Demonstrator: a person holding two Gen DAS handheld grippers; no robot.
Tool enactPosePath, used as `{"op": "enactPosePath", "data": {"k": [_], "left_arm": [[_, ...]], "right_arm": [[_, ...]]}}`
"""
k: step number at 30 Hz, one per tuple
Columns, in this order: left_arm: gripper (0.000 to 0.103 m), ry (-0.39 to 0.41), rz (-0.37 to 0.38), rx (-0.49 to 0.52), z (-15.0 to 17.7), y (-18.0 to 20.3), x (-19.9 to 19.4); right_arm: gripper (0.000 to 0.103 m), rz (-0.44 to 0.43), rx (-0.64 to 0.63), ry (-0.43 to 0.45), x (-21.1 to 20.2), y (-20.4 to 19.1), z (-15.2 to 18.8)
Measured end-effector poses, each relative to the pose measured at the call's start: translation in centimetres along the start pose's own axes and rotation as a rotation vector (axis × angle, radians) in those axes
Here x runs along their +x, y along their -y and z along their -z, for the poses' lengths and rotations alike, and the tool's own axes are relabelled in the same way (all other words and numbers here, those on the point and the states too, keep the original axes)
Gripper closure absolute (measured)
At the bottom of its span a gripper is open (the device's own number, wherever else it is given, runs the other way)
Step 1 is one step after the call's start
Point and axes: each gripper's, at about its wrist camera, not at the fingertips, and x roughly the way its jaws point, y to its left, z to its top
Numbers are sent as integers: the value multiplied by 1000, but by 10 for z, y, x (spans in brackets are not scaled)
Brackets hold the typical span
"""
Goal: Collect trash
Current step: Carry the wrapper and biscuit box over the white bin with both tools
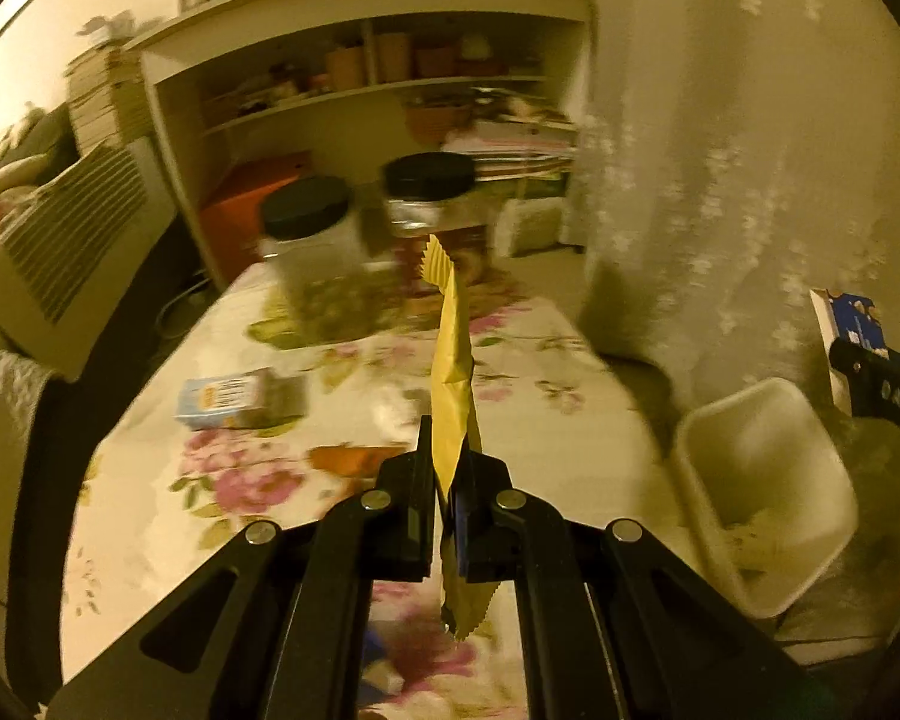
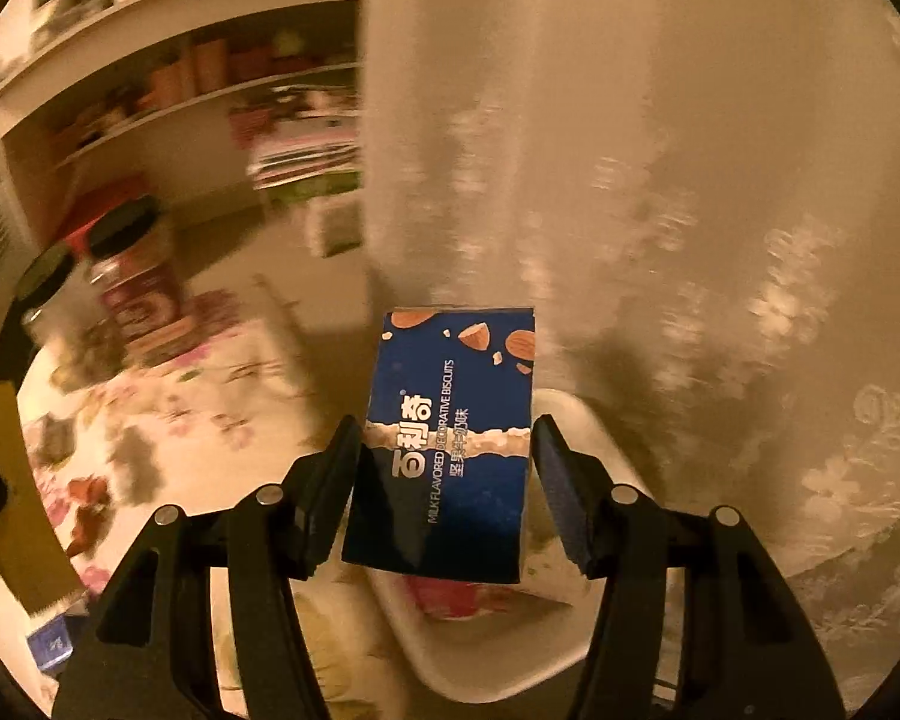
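Observation:
A long yellow wrapper [image 1: 453, 348] with zigzag ends stands upright between the pads of my left gripper [image 1: 450, 438], which is shut on it above the floral table [image 1: 222, 480]. My right gripper [image 2: 447, 426] is shut on a blue biscuit box [image 2: 450, 444], its pads pressing both side edges. The box hangs over a white bin [image 2: 570, 414] that stands by the table's edge. In the left wrist view that bin [image 1: 762, 480] is to the right, with some scraps inside. The right gripper and its blue box [image 1: 852, 318] show at the far right edge there. The right wrist view catches the yellow wrapper [image 2: 6, 480] at its left edge.
Two clear jars with black lids [image 1: 306, 210] [image 1: 432, 177] stand at the table's far end. A small light-blue box [image 1: 228, 399] lies on the tablecloth. A white shelf unit [image 1: 366, 60] is behind, a patterned curtain [image 1: 720, 150] hangs to the right, and a radiator [image 1: 72, 228] is on the left.

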Motion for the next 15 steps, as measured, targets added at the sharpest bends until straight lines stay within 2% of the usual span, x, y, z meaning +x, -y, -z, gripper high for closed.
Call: {"op": "enactPosePath", "data": {"k": [3, 6, 10, 12, 15], "left_arm": [[98, -15, 59, 13, -4, 35, 4], [98, -9, 100, 43, -8, 66, 3], [98, -5, 155, 88, -14, 115, 3], [98, -13, 180, 102, -17, 134, 5], [98, -31, 220, 123, -19, 167, 9]], "right_arm": [[48, 28, 73, -14, 6, 31, -5], [38, 38, 151, -26, 8, 61, -10], [22, 86, 231, -1, 2, 95, -15], [22, 114, 260, 11, -1, 111, -17], [13, 158, 308, 47, -9, 128, -18]]}}
